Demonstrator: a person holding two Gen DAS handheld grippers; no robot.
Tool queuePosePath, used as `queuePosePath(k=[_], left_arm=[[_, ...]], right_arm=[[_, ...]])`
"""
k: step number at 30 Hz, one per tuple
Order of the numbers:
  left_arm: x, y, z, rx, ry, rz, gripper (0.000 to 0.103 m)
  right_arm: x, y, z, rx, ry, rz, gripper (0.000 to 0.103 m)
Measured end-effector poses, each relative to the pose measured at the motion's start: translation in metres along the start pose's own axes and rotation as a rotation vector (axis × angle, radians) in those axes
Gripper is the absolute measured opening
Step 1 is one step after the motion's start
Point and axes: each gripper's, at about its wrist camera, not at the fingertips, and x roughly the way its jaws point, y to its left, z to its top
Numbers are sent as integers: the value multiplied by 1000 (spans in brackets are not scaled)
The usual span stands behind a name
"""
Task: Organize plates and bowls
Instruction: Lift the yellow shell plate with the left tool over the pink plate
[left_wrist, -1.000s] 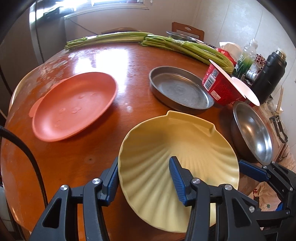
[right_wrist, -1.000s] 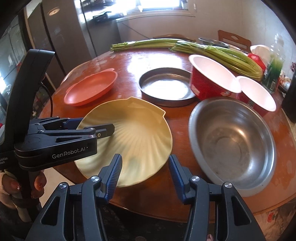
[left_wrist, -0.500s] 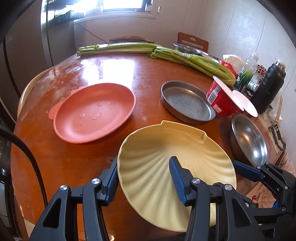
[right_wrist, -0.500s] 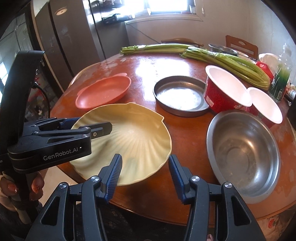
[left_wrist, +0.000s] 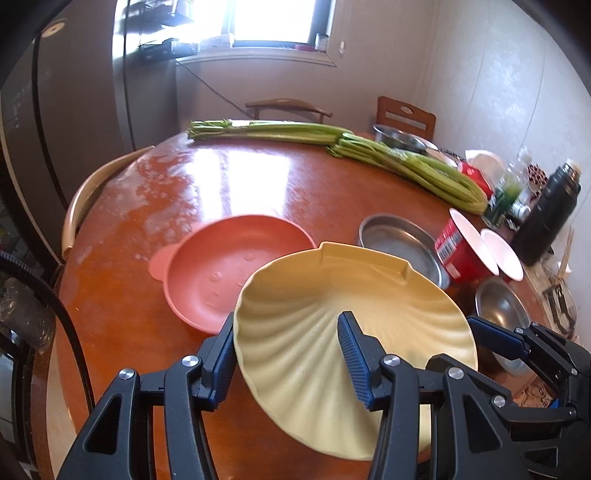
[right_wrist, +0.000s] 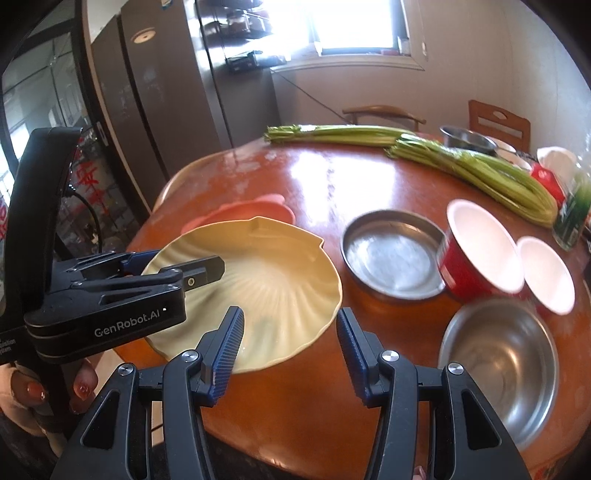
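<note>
Starting at 9 o'clock: your left gripper (right_wrist: 192, 275) is clamped on the yellow shell plate (right_wrist: 273, 288), one finger inside the dish and one under the rim, and that's the only thing carrying it. The plate is off the table (left_wrist: 110, 302), tilted, hanging partly over the pink plate (left_wrist: 221, 273) at 10 o'clock. That looks like where it's headed for stacking.

Your right gripper (right_wrist: 288, 341) sits at 6 o'clock with its fingers partly apart and nothing pinched; the shell plate's rim just passes in front.

Risks: a one-sided edge grip on a wide, slick plate can let it pivot or slide out, especially if you tip it further. And at 2 to 3 o'clock the steel pan (right_wrist: 393, 254), red bowl (right_wrist: 476, 251) and steel bowl (right_wrist: 498, 365) crowd close, so a wide swing clips them.
</note>
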Motion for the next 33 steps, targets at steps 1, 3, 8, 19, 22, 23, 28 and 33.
queuePosePath(k=[1, 3, 8, 19, 22, 23, 28, 33], left_arm=[[1, 2, 3, -3, -4, 3, 52], [1, 8, 7, -15, -10, 15, 52], [3, 26, 15, -48, -21, 35, 52], [27, 67, 28, -114, -8, 76, 52], [34, 75, 28, -124, 2, 80, 52], [36, 77, 28, -128, 4, 76, 52], [44, 82, 25, -135, 14, 83, 52], [49, 85, 24, -138, 13, 101, 52]], right_arm=[[3, 1, 4, -3, 1, 2, 55], [6, 3, 12, -4, -3, 19, 55], [15, 12, 33, -23, -25, 44, 55], [64, 32, 61, -75, 24, 62, 55], [75, 34, 64, -82, 40, 64, 55], [78, 34, 64, -81, 46, 63, 55], [89, 39, 62, -88, 66, 57, 55], [101, 42, 63, -95, 86, 54, 55]])
